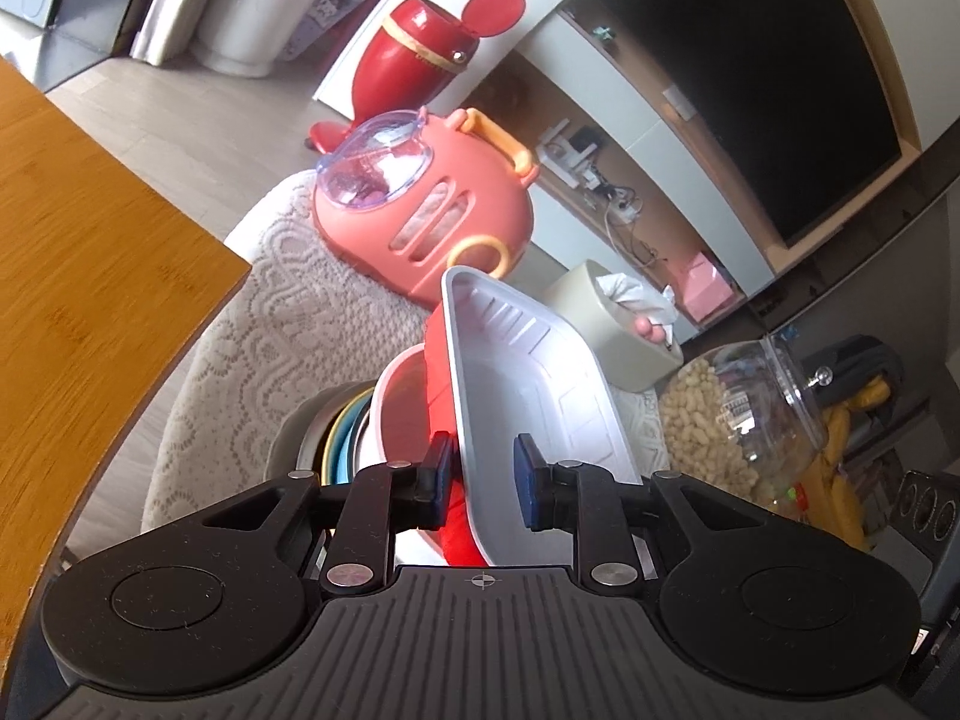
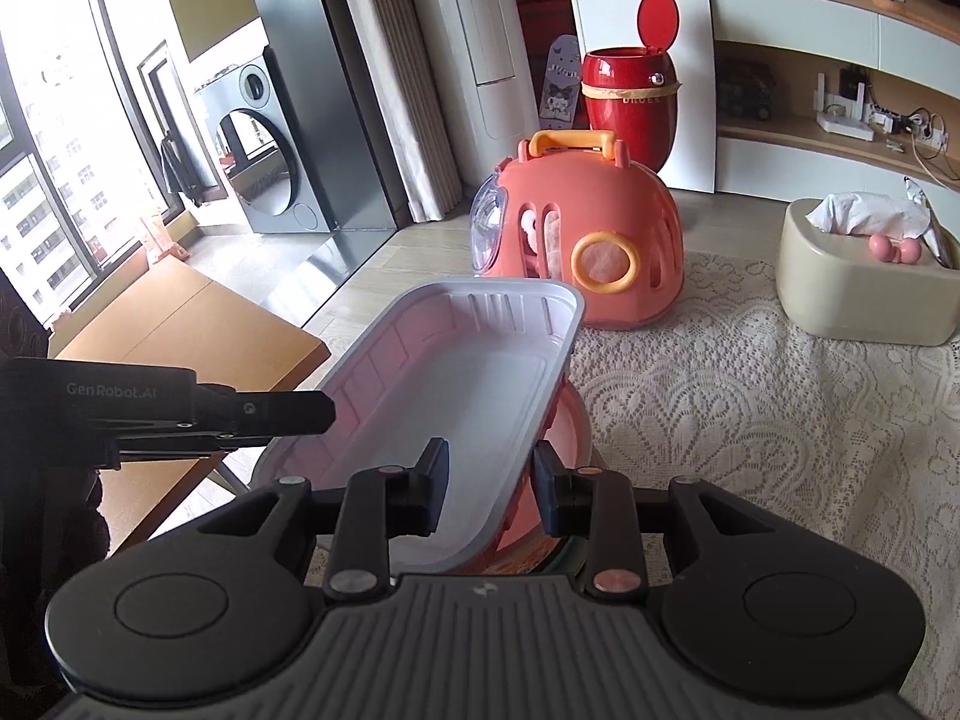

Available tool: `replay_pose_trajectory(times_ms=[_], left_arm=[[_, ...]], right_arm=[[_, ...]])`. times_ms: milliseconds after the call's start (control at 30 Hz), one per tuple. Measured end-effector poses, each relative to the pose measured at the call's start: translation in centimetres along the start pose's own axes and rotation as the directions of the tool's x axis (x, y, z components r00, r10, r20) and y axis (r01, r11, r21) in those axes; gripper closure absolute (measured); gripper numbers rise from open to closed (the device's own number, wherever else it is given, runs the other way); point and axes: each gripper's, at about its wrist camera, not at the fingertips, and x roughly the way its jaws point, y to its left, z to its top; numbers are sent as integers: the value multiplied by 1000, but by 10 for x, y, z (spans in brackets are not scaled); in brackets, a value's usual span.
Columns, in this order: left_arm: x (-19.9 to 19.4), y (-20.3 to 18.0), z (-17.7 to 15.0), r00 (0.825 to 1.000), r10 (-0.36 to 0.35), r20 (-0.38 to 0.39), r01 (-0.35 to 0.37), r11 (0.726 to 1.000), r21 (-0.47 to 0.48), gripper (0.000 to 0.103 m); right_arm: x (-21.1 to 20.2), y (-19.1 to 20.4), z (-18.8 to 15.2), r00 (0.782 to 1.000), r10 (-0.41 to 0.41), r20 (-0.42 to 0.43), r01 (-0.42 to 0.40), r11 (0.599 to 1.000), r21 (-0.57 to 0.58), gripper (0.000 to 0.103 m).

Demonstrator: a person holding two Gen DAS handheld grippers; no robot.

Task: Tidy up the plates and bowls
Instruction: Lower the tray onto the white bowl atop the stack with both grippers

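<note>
Left wrist view: both tools, left (image 1: 483,477) and right (image 2: 491,486), straddle the white tray's (image 2: 456,384) rim, spread.

The right tool (image 2: 491,492) straddles the near right rim of the white rectangular tray (image 2: 456,384), one finger inside the tray, one outside; contact cannot be confirmed. The tray rests tilted on a red bowl (image 2: 567,420). The left tool (image 2: 288,411) reaches the tray's rim from 9 o'clock. At 12 o'clock, an orange pet carrier (image 2: 600,228) stands on the lace-covered table (image 2: 750,420). At 2 o'clock sits a beige tissue box (image 2: 858,300).
</note>
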Motion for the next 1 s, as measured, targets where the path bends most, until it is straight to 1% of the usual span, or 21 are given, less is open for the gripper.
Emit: replay_pose_trajectory(times_ms=[100,167,300,533,700,1000], left_arm=[[-1,4,-1,1000,-7,-8,7,1000,-22,79],[-2,7,-2,1000,0,-5,0,1000,-29,79],[-3,8,-4,1000,12,1,-12,999,-33,80],[-11,4,-7,1000,14,10,-14,1000,-10,80],[-1,6,-10,999,26,-21,-26,1000,-11,80],[8,5,-11,999,32,-26,-32,999,-3,81]], right_arm=[[1,1,-4,1000,12,-11,-12,1000,-1,71],[3,1,-5,999,26,-27,-26,1000,6,71],[6,5,-8,999,27,-34,-28,1000,-6,71],[3,9,-11,998,41,-43,-42,999,-25,71],[5,5,-12,998,29,-48,-30,999,-17,71],[12,-1,-16,999,-1,-53,1,1000,-5,71]])
